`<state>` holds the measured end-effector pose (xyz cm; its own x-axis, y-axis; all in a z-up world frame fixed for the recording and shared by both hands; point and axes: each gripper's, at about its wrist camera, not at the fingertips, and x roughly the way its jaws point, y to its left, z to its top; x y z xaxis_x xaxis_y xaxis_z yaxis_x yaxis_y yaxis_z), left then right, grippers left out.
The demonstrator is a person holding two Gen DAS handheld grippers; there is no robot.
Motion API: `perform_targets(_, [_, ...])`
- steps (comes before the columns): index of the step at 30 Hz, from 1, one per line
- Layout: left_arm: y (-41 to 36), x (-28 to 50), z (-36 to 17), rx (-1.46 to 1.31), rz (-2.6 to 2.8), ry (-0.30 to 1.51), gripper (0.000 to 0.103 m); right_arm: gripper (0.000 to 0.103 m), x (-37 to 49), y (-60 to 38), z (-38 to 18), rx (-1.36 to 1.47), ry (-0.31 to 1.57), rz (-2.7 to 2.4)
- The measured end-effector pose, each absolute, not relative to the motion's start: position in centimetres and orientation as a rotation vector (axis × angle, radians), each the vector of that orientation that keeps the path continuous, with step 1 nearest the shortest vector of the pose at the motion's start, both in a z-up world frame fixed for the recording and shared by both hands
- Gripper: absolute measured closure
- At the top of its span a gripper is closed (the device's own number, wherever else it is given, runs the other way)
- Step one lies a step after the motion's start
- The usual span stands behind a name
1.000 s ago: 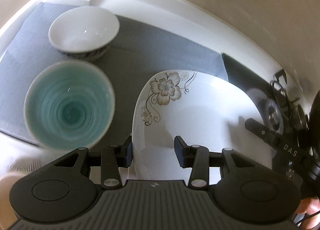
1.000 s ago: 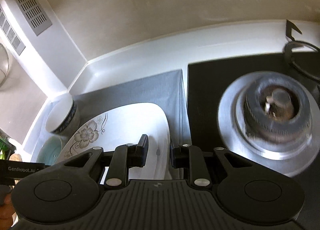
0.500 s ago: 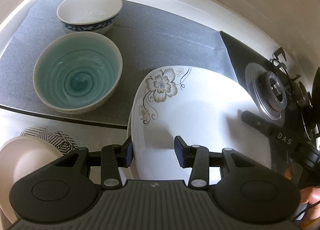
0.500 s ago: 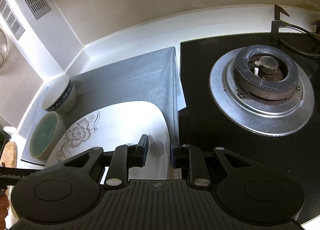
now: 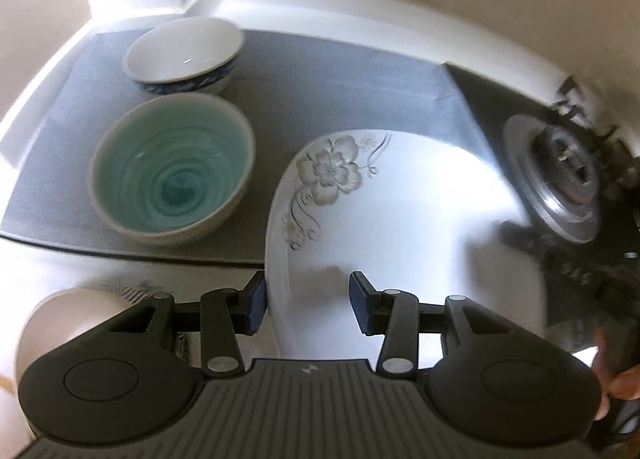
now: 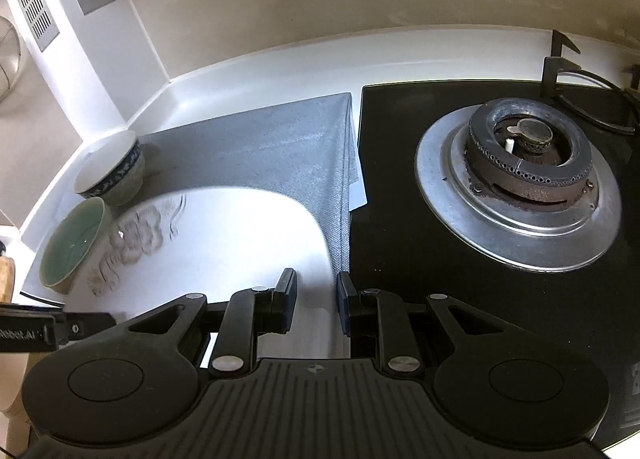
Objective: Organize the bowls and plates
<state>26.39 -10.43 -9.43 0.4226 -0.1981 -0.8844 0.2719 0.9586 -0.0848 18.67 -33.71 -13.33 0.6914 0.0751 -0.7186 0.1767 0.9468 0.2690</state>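
Two tools pinch the floral plate's [image 5: 400, 219] opposite rims: left tool [image 5: 306, 303], right tool [image 6: 316, 299]. Glazed, rigid, heavy, breakable; teal bowl [image 5: 172, 175] sits just beside it.

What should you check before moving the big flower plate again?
1. Left gripper astride the flower plate rim: ok.
2. Right gripper astride the opposite rim: ok.
3. Pads really pressing the plate: cannot tell, gaps show at both.
4. Teal bowl apart from the plate: ok, but close.
5. Blue-patterned bowl out of the way on the grey mat: ok.
6. Plate clear of the stove burner: ok.
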Motion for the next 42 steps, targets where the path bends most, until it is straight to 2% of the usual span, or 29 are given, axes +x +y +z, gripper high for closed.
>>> perform_targets(2, [-10.4,26.0,-9.4,0.079,-0.303,1.090,0.055,0.080,18.8,-33.6,-13.3,0.329,0.809,-0.061])
perform_targets(4, [-10.5,25.6,-9.2,0.091,-0.311,1.075,0.049,0.079,18.8,-33.4,-13.3,0.318,0.808,-0.063])
perform_targets(9, [-10.5,24.7,-8.6,0.107,-0.319,1.021,0.017,0.074,18.8,-32.9,-13.0,0.300,0.810,-0.065])
perform_targets(13, [-10.5,24.6,-8.2,0.091,-0.352,1.004,0.015,0.054,18.8,-32.7,-12.5,0.309,0.820,-0.070])
perform_targets(15, [-10.5,24.4,-8.0,0.077,-0.369,0.997,0.006,0.046,18.6,-32.8,-12.1,0.311,0.819,-0.080])
perform_targets(17, [-10.4,24.0,-7.5,0.060,-0.386,0.979,0.002,0.036,18.2,-32.7,-11.6,0.308,0.818,-0.091])
perform_targets(18, [-10.3,23.7,-7.3,0.052,-0.400,0.966,0.000,0.034,18.0,-32.7,-11.2,0.308,0.819,-0.095])
perform_targets(22, [-9.8,22.7,-6.4,0.028,-0.440,0.936,0.000,0.025,16.9,-32.4,-9.7,0.305,0.824,-0.098])
perform_targets(29, [-7.2,20.9,-4.9,-0.039,-0.432,0.918,0.000,0.019,15.4,-30.5,-7.5,0.289,0.853,-0.080])
perform_targets(42, [5.4,17.2,-2.9,-0.151,-0.176,0.887,0.000,0.016,16.2,-20.7,-5.6,0.198,0.914,0.201])
